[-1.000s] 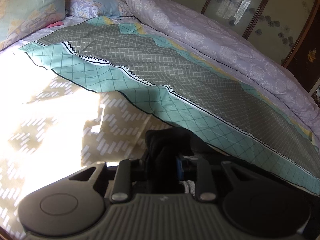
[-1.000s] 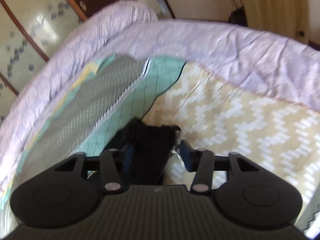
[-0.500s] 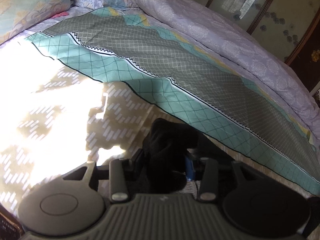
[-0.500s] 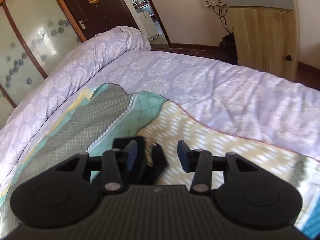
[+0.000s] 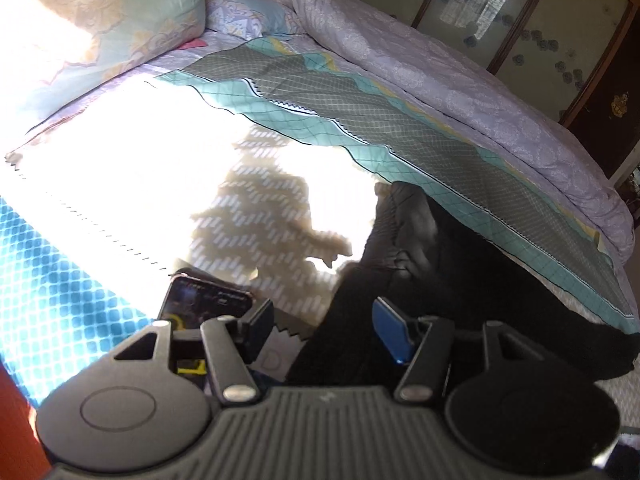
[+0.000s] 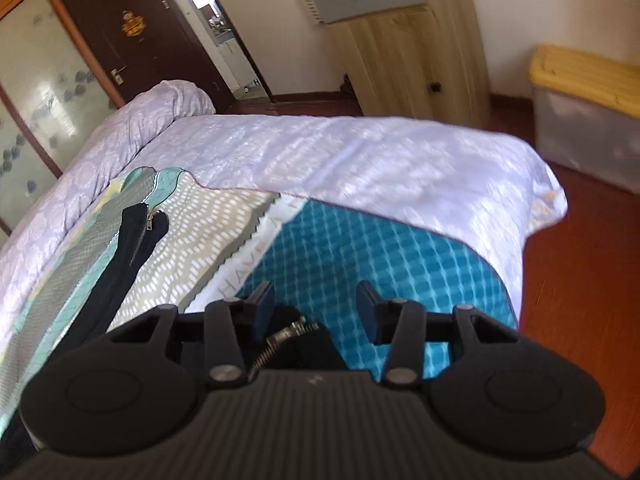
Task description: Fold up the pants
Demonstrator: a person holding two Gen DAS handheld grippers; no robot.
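The black pants [image 5: 424,280] lie bunched on the bed's patterned sheet, stretching off to the right. My left gripper [image 5: 324,332] is open and empty, raised just above their near edge. In the right wrist view a narrow strip of the pants [image 6: 136,240] with a silver zipper lies along the sheet at left. My right gripper [image 6: 316,308] is open and empty, pulled back above the blue part of the sheet. A dark piece with a metal coil [image 6: 284,340] shows under the right gripper's body; I cannot tell what it is.
A phone [image 5: 200,304] lies on the sheet just left of my left gripper. A lilac duvet [image 5: 460,76] is rolled along the bed's far side, pillows [image 5: 100,20] at the head. A wooden cabinet [image 6: 408,52] and a yellow-lidded bin [image 6: 588,112] stand beyond the bed's foot.
Both grippers have opened and let go of the pants, then drawn back and up. The pants now lie on the bed.
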